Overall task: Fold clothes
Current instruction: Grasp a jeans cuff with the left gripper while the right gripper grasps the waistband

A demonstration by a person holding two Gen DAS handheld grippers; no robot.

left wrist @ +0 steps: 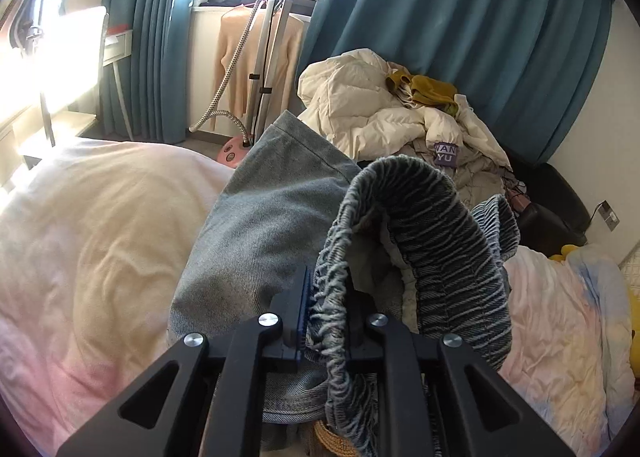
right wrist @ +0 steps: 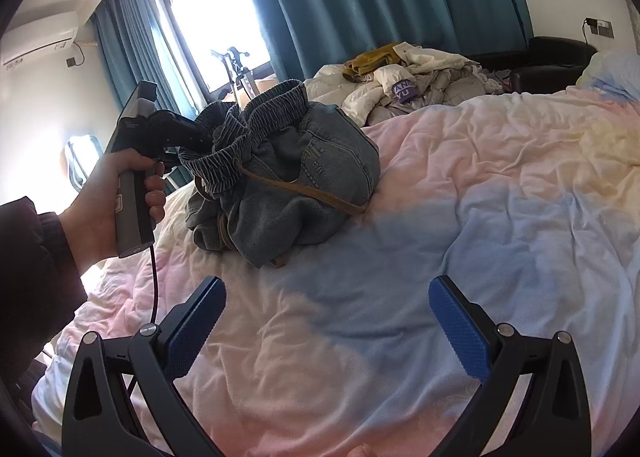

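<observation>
A crumpled pair of blue-grey jeans point(right wrist: 292, 169) lies heaped on the pastel quilt point(right wrist: 440, 217), its ribbed elastic waistband point(left wrist: 432, 225) standing up. My left gripper point(left wrist: 326, 297) is shut on that waistband, the gathered fabric pinched between its blue pads. In the right wrist view a hand point(right wrist: 104, 193) holds the left gripper point(right wrist: 192, 137) at the heap's left side. My right gripper point(right wrist: 326, 321) hovers open over bare quilt in front of the jeans, nothing between its fingers.
A pile of cream jackets and a mustard garment point(left wrist: 400, 113) lies at the bed's far side by teal curtains point(left wrist: 460, 17). A garment steamer stand with a peach sweater point(left wrist: 256, 57) stands by the window. A black seat point(right wrist: 552, 57) sits far right.
</observation>
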